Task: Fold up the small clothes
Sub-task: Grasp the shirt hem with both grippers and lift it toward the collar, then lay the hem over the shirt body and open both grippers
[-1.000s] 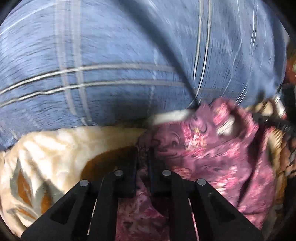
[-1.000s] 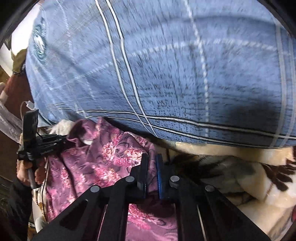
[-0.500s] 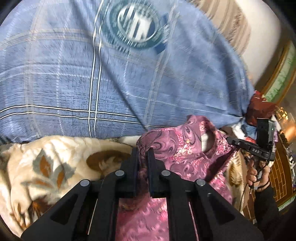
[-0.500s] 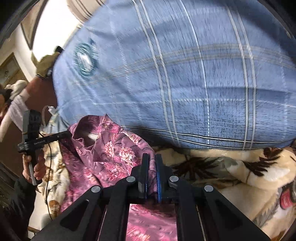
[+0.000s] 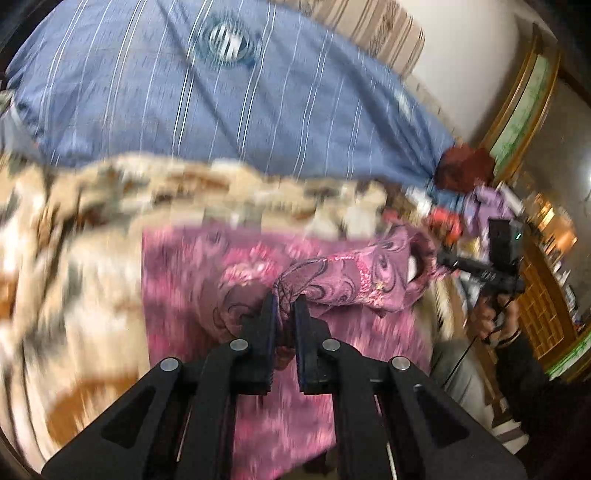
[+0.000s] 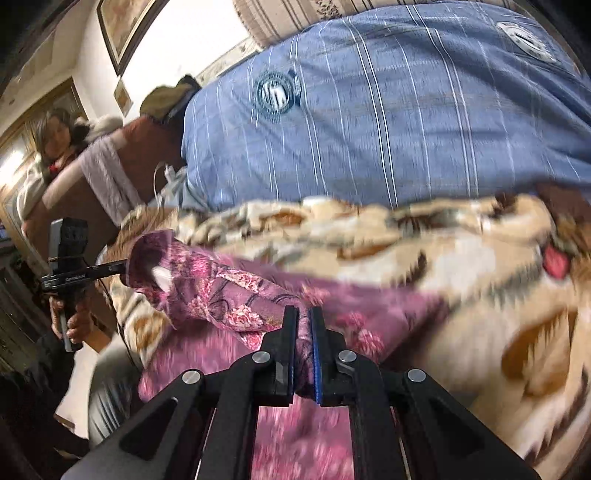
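Garment [image 5: 332, 280] lifted off blanket [image 5: 74, 258] — both claws clamped.

This is a lived-in bedroom in a home. A bed carries a cream fleece blanket with brown leaf patterns [image 6: 461, 258] and a big blue plaid quilt with a round emblem [image 6: 388, 110]. A framed picture [image 6: 122, 26] hangs on the white wall, and carved golden wooden panelling [image 5: 524, 92] lines one side.

text: none legible | round emblem on blue cover [image 6: 277, 94]: blurred | white print on far gripper's bar [image 6: 74, 277]: too small to read
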